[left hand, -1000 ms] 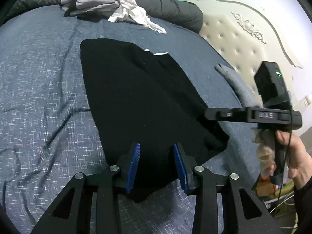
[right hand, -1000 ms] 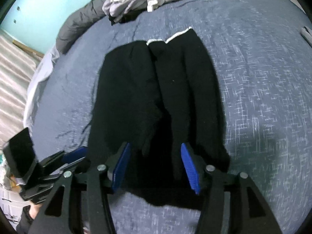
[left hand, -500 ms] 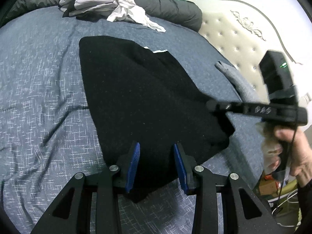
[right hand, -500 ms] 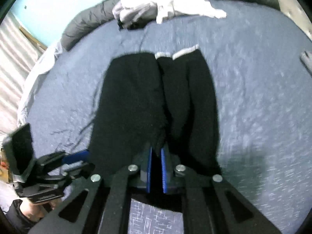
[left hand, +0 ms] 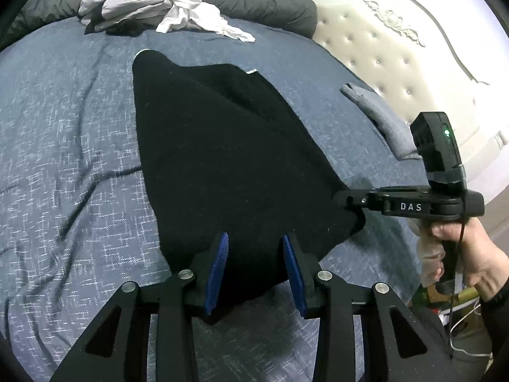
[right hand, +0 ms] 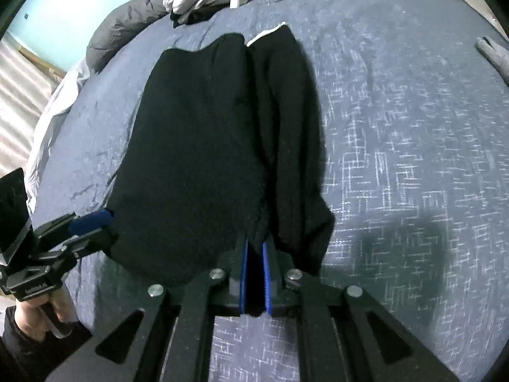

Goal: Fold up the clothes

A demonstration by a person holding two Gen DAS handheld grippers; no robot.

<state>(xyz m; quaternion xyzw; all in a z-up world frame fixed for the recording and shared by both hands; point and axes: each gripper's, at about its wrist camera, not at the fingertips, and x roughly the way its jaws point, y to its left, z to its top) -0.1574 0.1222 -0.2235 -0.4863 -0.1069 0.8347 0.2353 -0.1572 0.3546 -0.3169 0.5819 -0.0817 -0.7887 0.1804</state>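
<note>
Our left gripper (left hand: 254, 270) held with jaws spread; our right gripper (right hand: 253, 273) pinched nearly closed, level beside it.

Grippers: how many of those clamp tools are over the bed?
2. The left gripper is open over the near edge of the black garment. The right gripper is shut on the garment's near right corner. No others show.

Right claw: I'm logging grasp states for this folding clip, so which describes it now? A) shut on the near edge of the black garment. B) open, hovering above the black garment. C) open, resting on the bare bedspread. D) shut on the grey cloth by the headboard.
A: in the right wrist view the right claw has its blue pads drawn close together with the near edge of the black garment pinched between them.
</note>
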